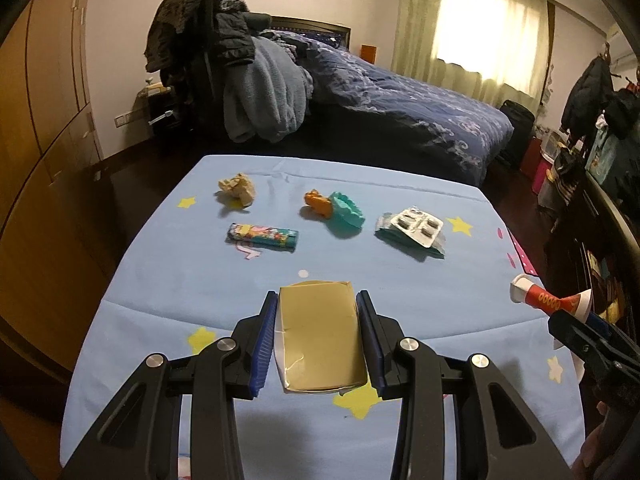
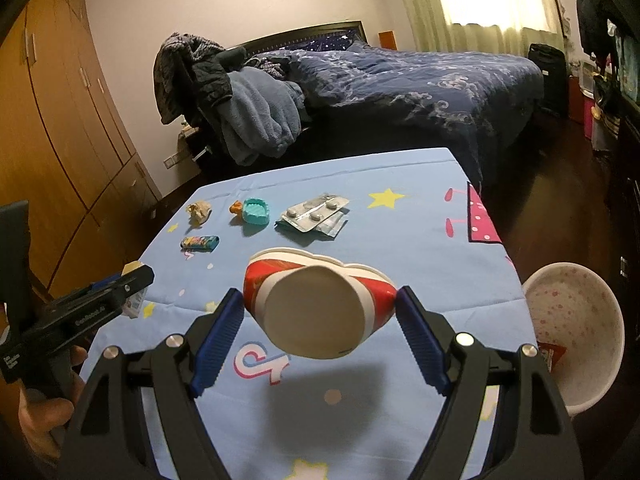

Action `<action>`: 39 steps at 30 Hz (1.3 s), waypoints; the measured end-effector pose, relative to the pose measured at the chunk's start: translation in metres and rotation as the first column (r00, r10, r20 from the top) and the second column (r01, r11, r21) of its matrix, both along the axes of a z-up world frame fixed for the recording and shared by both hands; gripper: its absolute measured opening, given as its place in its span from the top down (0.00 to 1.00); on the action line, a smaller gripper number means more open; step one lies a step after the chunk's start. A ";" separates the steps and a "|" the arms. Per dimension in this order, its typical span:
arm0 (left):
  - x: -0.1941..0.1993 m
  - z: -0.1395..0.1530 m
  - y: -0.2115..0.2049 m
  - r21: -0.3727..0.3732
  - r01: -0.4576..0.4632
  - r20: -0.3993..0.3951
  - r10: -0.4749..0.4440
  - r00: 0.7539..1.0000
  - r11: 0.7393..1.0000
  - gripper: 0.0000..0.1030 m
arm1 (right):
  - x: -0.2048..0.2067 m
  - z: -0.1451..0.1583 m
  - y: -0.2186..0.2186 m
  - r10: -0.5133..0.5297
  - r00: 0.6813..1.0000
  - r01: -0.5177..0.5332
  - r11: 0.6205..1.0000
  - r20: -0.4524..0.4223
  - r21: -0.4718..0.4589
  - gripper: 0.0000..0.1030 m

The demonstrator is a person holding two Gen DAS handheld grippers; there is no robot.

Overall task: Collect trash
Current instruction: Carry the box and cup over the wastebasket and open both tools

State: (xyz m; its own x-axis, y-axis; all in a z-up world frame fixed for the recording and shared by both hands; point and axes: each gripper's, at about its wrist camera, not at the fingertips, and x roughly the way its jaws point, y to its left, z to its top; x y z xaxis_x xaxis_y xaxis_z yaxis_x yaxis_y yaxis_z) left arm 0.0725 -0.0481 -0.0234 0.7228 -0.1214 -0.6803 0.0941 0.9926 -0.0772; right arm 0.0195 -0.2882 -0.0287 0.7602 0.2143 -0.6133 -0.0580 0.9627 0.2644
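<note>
My left gripper (image 1: 317, 300) is shut on a small tan carton (image 1: 320, 340), held above the blue star-print table (image 1: 160, 280). My right gripper (image 2: 320, 298) is shut on a squashed red-and-white paper cup (image 2: 316, 304), its white base facing the camera; that cup (image 1: 550, 300) also shows at the right edge of the left wrist view. Further back on the table lie a crumpled paper wad (image 1: 237, 189), a colourful wrapper (image 1: 262, 235), an orange and teal toy (image 1: 336, 210) and blister packs (image 1: 416, 226). A white speckled bin (image 2: 572, 332) stands low to the right of the table.
A bed (image 1: 400, 108) with a dark blue quilt and piled clothes stands behind the table. Wooden wardrobes (image 1: 44, 120) line the left wall. Cluttered shelves (image 1: 600, 140) and a dark floor lie to the right. A hand (image 2: 44, 408) holds the left gripper's handle.
</note>
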 end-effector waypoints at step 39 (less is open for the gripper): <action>0.005 -0.003 -0.328 0.014 0.601 -0.014 -0.601 0.799 0.799 0.62 | -0.098 -0.052 -0.256 -0.537 0.843 0.537 0.843 -0.015 0.025 0.24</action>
